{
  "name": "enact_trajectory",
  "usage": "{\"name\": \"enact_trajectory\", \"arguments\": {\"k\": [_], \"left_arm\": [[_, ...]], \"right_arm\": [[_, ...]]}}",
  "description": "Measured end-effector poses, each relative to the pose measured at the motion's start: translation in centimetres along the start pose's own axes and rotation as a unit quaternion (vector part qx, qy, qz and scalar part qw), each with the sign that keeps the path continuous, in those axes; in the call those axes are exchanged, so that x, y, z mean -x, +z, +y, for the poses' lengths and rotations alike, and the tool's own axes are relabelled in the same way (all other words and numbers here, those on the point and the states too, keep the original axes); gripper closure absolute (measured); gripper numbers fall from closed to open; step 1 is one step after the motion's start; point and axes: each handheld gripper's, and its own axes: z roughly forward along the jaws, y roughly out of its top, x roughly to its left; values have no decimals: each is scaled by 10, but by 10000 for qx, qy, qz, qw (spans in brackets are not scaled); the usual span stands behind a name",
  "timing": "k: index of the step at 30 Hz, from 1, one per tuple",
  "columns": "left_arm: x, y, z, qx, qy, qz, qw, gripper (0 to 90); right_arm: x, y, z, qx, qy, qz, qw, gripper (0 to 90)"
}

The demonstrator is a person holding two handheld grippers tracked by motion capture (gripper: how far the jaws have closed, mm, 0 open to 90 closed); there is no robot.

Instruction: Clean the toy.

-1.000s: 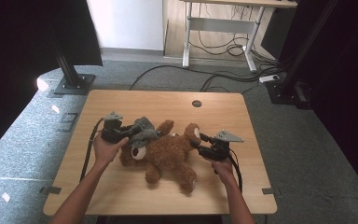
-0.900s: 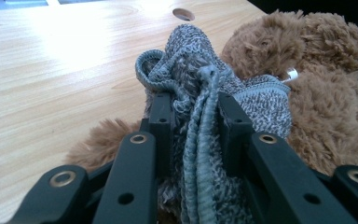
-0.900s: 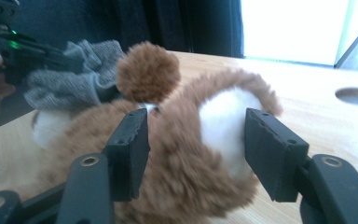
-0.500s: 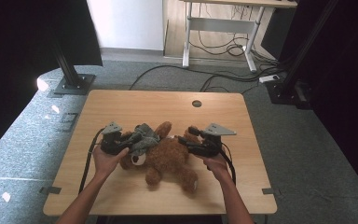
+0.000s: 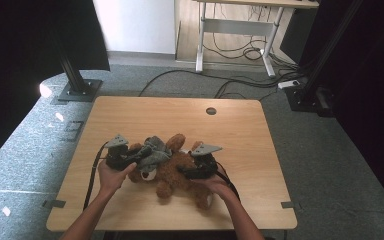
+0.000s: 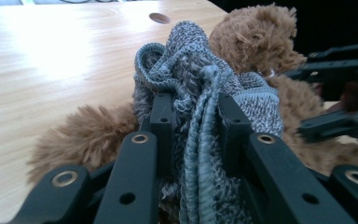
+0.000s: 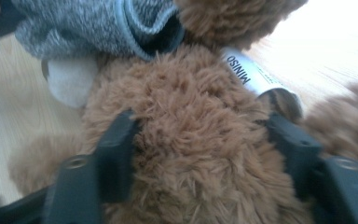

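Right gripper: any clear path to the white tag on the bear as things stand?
Probably not right now. The right gripper has its jaws around the teddy bear; the white tag sits just beyond its right jaw, uncovered, so it would need to let go first.

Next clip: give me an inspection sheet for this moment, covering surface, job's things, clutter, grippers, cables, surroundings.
Surface: wooden table with a round hole near its far edge.
Job's things: brown teddy bear lying on the table; grey knit garment bunched over its head end.
Clutter: nothing seen.
Grippers: left gripper shut on the garment; right gripper has the bear's body between its jaws, which have just been closing.
Cables: one trails from each gripper; more lie on the floor beyond the table.
Surroundings: grey carpet, black stands, a desk frame behind.
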Motion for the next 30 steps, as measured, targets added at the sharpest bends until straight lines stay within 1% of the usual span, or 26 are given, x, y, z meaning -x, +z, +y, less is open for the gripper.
{"name": "enact_trajectory", "arguments": {"k": [1, 3, 5, 7, 11, 12, 14, 16, 19, 20, 21, 22, 23, 25, 27, 30], "left_arm": [[1, -1, 0, -10, 1, -19, 10000, 720], [3, -2, -2, -5, -7, -75, 10000, 719], [3, -3, -2, 9, -15, -109, 9999, 719], [3, -3, 0, 55, -63, -173, 9998, 717], [-1, -3, 7, 157, -183, -203, 9995, 714], [-2, -2, 10, 193, -208, -193, 9994, 714], [-5, -1, 15, 254, -282, -215, 9990, 714], [-8, 1, 19, 290, -331, -194, 9988, 713], [-12, 8, 24, 311, -399, -132, 9986, 712], [-14, 11, 26, 299, -431, -115, 9986, 712], [-15, 13, 27, 281, -437, -101, 9986, 712], [-16, 16, 28, 234, -462, -109, 9986, 711], [-16, 17, 27, 212, -470, -119, 9986, 711], [-15, 18, 26, 178, -462, -165, 9986, 711], [-12, 17, 25, 200, -414, -205, 9987, 710], [-8, 12, 26, 324, -379, -266, 9984, 709]], "right_arm": [[-2, 0, -2, -15, -54, -8, 10000, 435], [-4, -1, -5, -1, -87, -5, 10000, 496], [-3, -1, -7, 55, -56, 4, 10000, 545], [-4, -1, -8, 204, -159, -92, 9996, 604], [-3, 0, -7, 415, -247, -292, 9984, 662], [-1, 0, -5, 455, -249, -301, 9982, 671], [5, 1, -2, 536, -218, -337, 9978, 696], [13, 3, 2, 647, -186, -423, 9968, 718], [27, 7, 12, 732, -257, -729, 9943, 738], [32, 8, 13, 767, -249, -811, 9934, 741], [39, 9, 15, 803, -180, -924, 9923, 742], [43, 9, 16, 828, -145, -1002, 9914, 744], [51, 8, 16, 906, -94, -1037, 9904, 745], [56, 6, 14, 946, -127, -918, 9912, 745], [56, 3, 10, 950, -240, -787, 9921, 743], [47, -2, 3, 980, -496, -566, 9923, 735]]}}
